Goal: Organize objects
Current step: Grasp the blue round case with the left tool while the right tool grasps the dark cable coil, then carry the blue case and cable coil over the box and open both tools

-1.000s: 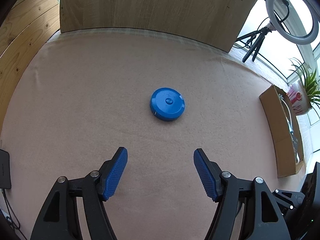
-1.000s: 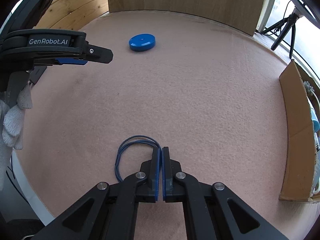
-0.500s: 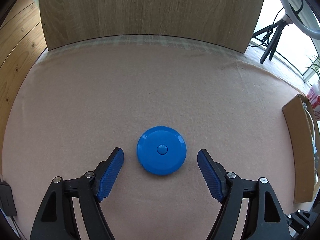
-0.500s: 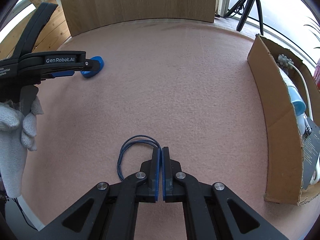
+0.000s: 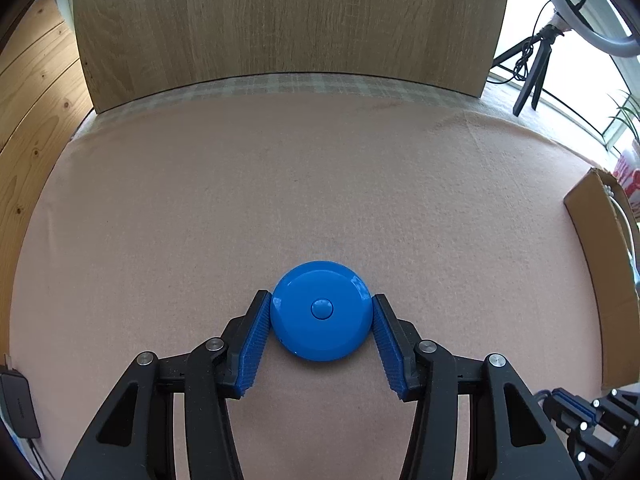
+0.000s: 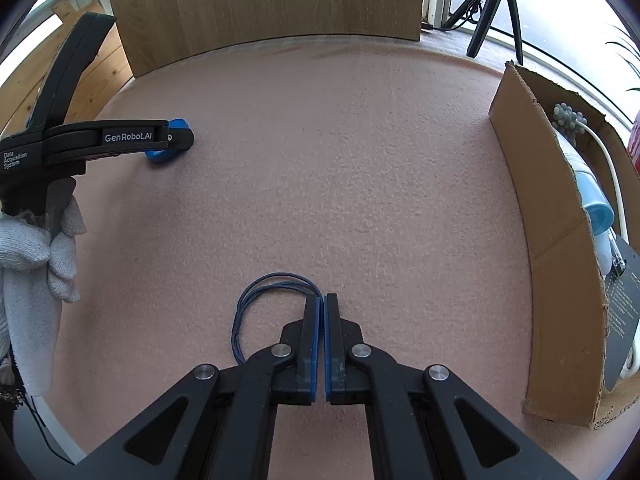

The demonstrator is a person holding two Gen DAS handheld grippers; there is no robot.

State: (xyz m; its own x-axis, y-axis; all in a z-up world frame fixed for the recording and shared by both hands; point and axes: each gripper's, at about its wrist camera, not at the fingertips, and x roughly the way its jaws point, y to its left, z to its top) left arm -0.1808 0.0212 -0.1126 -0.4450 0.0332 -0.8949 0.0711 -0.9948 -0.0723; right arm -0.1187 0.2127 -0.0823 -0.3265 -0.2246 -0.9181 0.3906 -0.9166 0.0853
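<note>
2 blue pads of the left gripper (image 5: 322, 322) now sit on both sides of the round blue disc (image 5: 321, 315), which lies flat on the pink cloth (image 5: 320, 184) in the middle of the table. The jaws have just been closing, and in the left wrist view the pads touch the disc's rim on each side, so it looks grasped. To do this step well, squeeze evenly across the widest part of the disc, keep the pads low on its thin edge so it cannot pop out, then lift straight up before carrying it to the cardboard box (image 6: 548, 264) at the right, which already holds other things. The right gripper (image 6: 322, 308) is clenched tight on a thin blue wire loop (image 6: 256, 300) and should hold steady so the loop does not drag. Compared with 1 second ago, the disc was far ahead of wide open jaws; now it sits right between them with the pads against it, and the box looks closer in the right wrist view
</note>
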